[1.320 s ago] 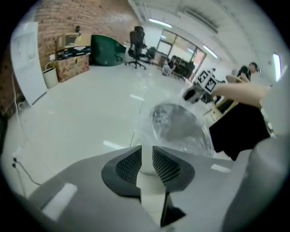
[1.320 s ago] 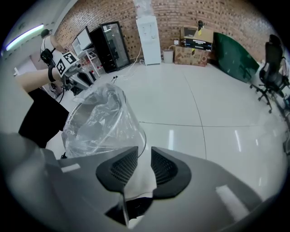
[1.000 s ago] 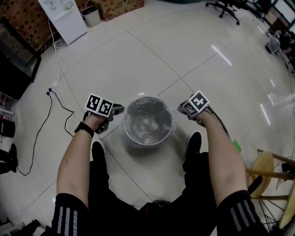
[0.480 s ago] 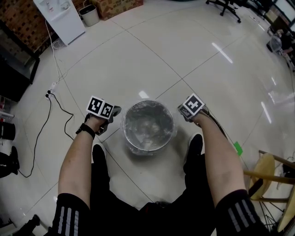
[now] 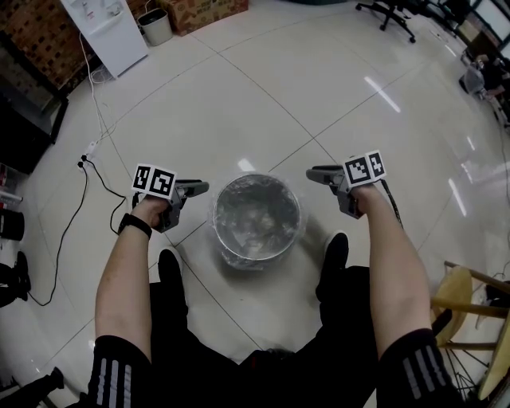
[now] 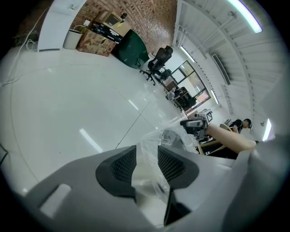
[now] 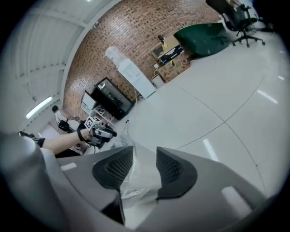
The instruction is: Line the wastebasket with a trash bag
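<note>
A round wastebasket (image 5: 231, 256) stands on the tiled floor between the person's feet, lined with a clear trash bag (image 5: 255, 219) whose edge folds over the rim. My left gripper (image 5: 201, 188) hovers just left of the rim, my right gripper (image 5: 312, 173) just right of it. Both point inward. In the left gripper view the jaws (image 6: 146, 156) stand apart, with loose bag film (image 6: 156, 140) in the gap and not pinched. The right gripper view (image 7: 144, 161) shows the same, with film (image 7: 136, 174) between the parted pads. Both pairs of jaws have just been opening.
A white cabinet (image 5: 107, 28), a small bin (image 5: 157, 25) and a cardboard box (image 5: 203, 12) stand at the far wall. A cable (image 5: 96, 171) trails across the floor at left. A wooden stool (image 5: 466, 291) is at the right, an office chair (image 5: 390, 12) far off.
Both grippers have drawn outward from the basket's rim, and the right one has risen and rolled. Both pairs of jaws went from shut on the bag's edge to apart.
</note>
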